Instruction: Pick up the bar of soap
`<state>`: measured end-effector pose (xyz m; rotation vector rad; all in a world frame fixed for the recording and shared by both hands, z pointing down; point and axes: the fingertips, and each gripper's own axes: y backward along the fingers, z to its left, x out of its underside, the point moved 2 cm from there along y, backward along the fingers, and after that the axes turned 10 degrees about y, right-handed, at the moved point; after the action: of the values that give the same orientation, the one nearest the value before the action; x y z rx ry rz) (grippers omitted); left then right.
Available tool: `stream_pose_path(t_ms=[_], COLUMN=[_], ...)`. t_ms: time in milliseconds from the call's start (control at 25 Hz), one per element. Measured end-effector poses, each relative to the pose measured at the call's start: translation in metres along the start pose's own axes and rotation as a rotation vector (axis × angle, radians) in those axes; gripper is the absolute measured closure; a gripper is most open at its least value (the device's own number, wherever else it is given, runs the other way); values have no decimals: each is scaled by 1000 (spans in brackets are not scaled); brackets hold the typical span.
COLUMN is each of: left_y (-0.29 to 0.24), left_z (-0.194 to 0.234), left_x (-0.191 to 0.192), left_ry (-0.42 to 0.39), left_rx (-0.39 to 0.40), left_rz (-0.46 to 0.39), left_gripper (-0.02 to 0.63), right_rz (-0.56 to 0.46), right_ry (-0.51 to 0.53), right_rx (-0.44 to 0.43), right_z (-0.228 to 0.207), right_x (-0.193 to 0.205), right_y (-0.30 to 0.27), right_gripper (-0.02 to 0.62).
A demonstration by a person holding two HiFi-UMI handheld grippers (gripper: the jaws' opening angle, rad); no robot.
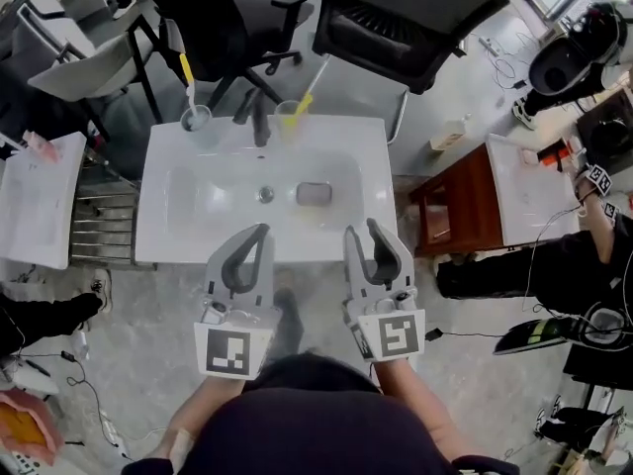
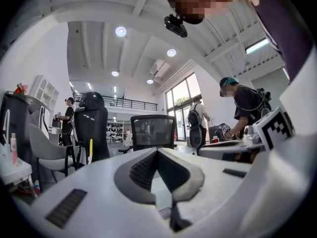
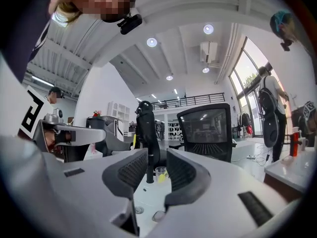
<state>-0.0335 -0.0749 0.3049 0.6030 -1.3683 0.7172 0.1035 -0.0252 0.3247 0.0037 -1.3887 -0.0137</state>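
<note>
The bar of soap [image 1: 314, 194] is a small greyish block lying in the bowl of the white sink [image 1: 168, 236], just right of the drain [image 1: 265, 194]. Both grippers hover over the sink's near edge, short of the soap. My left gripper [image 1: 262, 230] has its fingertips together and holds nothing; in the left gripper view [image 2: 157, 151] the tips meet. My right gripper [image 1: 362, 230] stands open with nothing between its fingers, below and right of the soap. In the right gripper view [image 3: 151, 170] the soap [image 3: 158, 215] shows low between the jaws.
A black faucet [image 1: 259, 122] stands at the sink's back, flanked by two clear cups [image 1: 196, 119] [image 1: 290, 115], each with a yellow toothbrush. Black office chairs [image 1: 396, 18] stand behind. A brown side table [image 1: 455, 201] and a second white basin [image 1: 40, 201] flank the sink.
</note>
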Motion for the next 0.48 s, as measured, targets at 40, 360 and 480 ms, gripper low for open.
stream_pose_path(t_ms=[40,360,480], left_y=[-10,-71,-80], left_z=[6,42,50], left_x=[1,15,21], left_ry=[-2,3,8], left_rx=[8,71,81], left_rz=[4,64,80], left_gripper=[606,606,606], right_rz=[5,27,53], right_ry=[4,38,34], right_rx=[1,8,16], right_z=[-2,-14,-16], right_x=[2,18,26], right_y=[-11,-74,-84], right_gripper=[485,485,485])
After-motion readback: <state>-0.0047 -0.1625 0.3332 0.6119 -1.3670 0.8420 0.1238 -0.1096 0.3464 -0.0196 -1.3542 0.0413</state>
